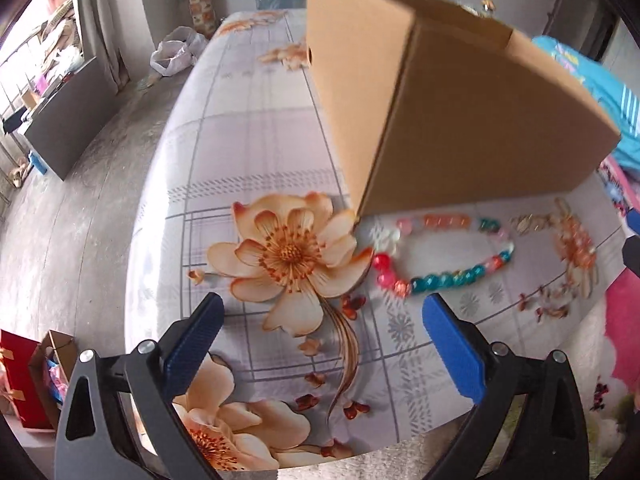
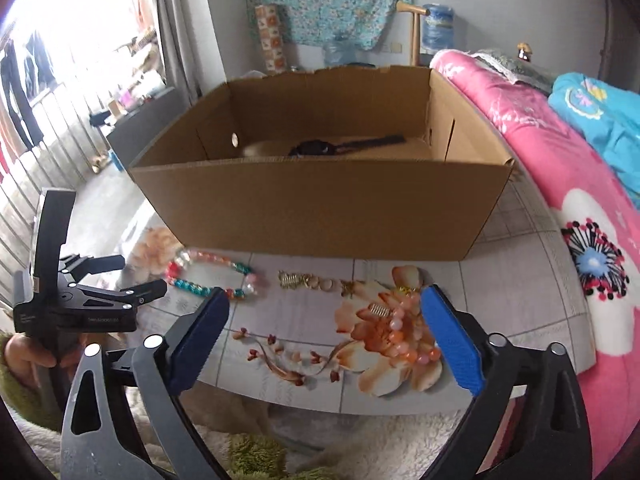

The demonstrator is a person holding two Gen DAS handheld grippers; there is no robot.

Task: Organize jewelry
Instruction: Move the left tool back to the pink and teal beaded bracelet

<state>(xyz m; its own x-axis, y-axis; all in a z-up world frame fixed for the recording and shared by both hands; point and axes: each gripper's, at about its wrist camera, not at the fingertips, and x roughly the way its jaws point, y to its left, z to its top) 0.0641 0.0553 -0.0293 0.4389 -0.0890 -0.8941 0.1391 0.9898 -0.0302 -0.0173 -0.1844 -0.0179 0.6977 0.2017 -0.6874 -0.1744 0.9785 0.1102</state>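
A bracelet of teal, red and pink beads (image 1: 440, 258) (image 2: 212, 280) lies on the flowered tabletop (image 1: 260, 152) just in front of an open cardboard box (image 1: 440, 100) (image 2: 320, 208). To its right lie a gold chain piece with shells (image 2: 308, 280) (image 1: 534, 222) and an orange and pink bead bracelet (image 2: 404, 336) (image 1: 576, 248). My left gripper (image 1: 324, 304) (image 2: 138, 276) is open over the printed flower, left of the teal bracelet. My right gripper (image 2: 325, 296) is open above the table's near edge, the orange bracelet by its right finger. A dark item (image 2: 320, 146) lies inside the box.
A pink flowered blanket (image 2: 560, 184) and a blue cloth (image 2: 600, 120) lie to the right of the table. A small gold spring clip (image 2: 378, 311) rests near the orange bracelet. Floor and a grey cabinet (image 1: 68, 120) are on the left. A hand (image 2: 32, 356) holds the left gripper.
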